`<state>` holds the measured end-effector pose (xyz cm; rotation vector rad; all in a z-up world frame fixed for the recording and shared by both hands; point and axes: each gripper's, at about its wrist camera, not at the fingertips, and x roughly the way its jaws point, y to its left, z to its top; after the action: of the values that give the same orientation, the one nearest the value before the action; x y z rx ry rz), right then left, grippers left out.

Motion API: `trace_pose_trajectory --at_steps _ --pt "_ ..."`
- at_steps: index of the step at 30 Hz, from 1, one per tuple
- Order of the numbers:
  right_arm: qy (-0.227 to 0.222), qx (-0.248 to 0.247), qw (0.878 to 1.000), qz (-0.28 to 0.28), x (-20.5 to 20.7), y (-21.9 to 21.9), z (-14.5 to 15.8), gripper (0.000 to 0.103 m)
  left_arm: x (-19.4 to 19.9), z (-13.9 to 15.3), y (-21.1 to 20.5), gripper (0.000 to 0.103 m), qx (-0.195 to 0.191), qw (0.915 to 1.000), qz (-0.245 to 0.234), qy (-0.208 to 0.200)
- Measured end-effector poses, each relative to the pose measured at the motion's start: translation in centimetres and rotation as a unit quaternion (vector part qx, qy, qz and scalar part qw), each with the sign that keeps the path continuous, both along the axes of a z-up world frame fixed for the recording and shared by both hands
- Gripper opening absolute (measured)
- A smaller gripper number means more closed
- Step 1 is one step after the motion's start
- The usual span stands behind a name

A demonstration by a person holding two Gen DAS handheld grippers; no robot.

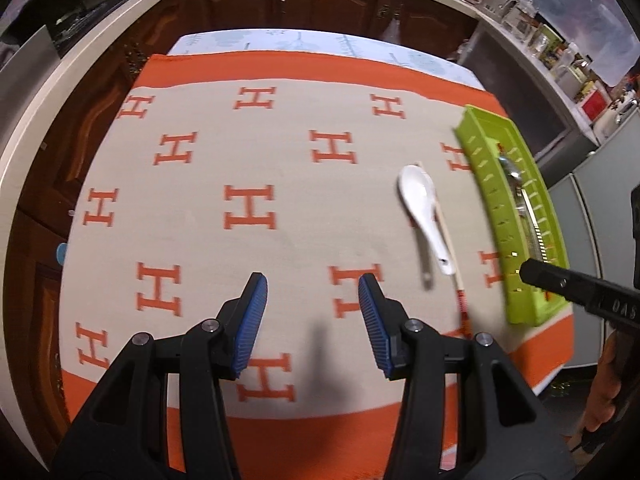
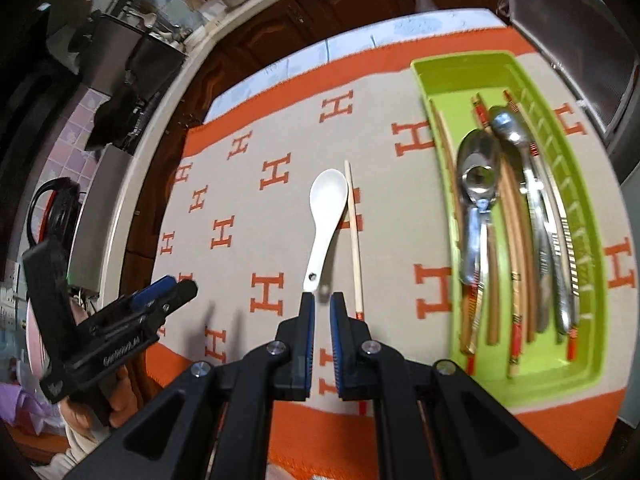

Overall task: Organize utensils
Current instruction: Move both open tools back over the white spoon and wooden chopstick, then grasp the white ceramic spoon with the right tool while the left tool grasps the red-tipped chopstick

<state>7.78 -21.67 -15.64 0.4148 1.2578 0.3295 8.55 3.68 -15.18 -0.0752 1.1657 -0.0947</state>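
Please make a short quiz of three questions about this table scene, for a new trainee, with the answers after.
1. True or false: the white spoon lies inside the green tray.
2. Which gripper has its jaws spread wider: the left gripper or the right gripper?
3. What lies on the cloth just beside the white spoon, on the tray side?

Key:
1. False; it lies on the cloth, outside the tray.
2. The left gripper; the right one shows only a narrow gap, near the spoon's handle end.
3. A single chopstick.

An orange-bordered cloth (image 1: 280,184) patterned with H letters covers the table. Dark wooden cabinets (image 1: 320,0) stand behind it. A cluttered counter (image 1: 560,52) runs alongside.
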Motion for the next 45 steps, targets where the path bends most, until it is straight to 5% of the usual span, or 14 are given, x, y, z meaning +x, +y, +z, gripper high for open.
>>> trace_pose_trajectory --at_steps 10,20,31,36,37,45 --pt "0.073 0.037 0.996 -0.028 5.5 1.4 -4.8 0.008 1.8 -2.8 2.3 0.053 -0.012 0.9995 0.019 0.021" --pt "0.101 -0.004 0.995 -0.015 8.3 3.1 -7.4 0.009 3.4 -5.2 3.2 0.053 -0.026 0.9983 0.028 0.044" --pt "0.075 -0.056 0.996 -0.009 8.7 5.5 -6.6 0.019 3.9 -6.3 2.5 0.053 -0.035 0.9976 0.022 0.055" --pt "0.037 -0.114 0.993 0.013 8.4 7.5 -6.2 0.018 3.8 -6.4 2.7 0.053 -0.037 0.9975 0.025 0.055" --pt "0.029 -0.121 0.992 0.017 8.4 7.9 -6.1 0.009 3.7 -6.3 2.8 0.053 -0.036 0.9975 0.025 0.055" --pt "0.022 -0.061 0.998 -0.002 7.4 6.7 -5.8 0.002 3.1 -5.5 2.6 0.053 -0.026 0.9984 0.020 0.047"
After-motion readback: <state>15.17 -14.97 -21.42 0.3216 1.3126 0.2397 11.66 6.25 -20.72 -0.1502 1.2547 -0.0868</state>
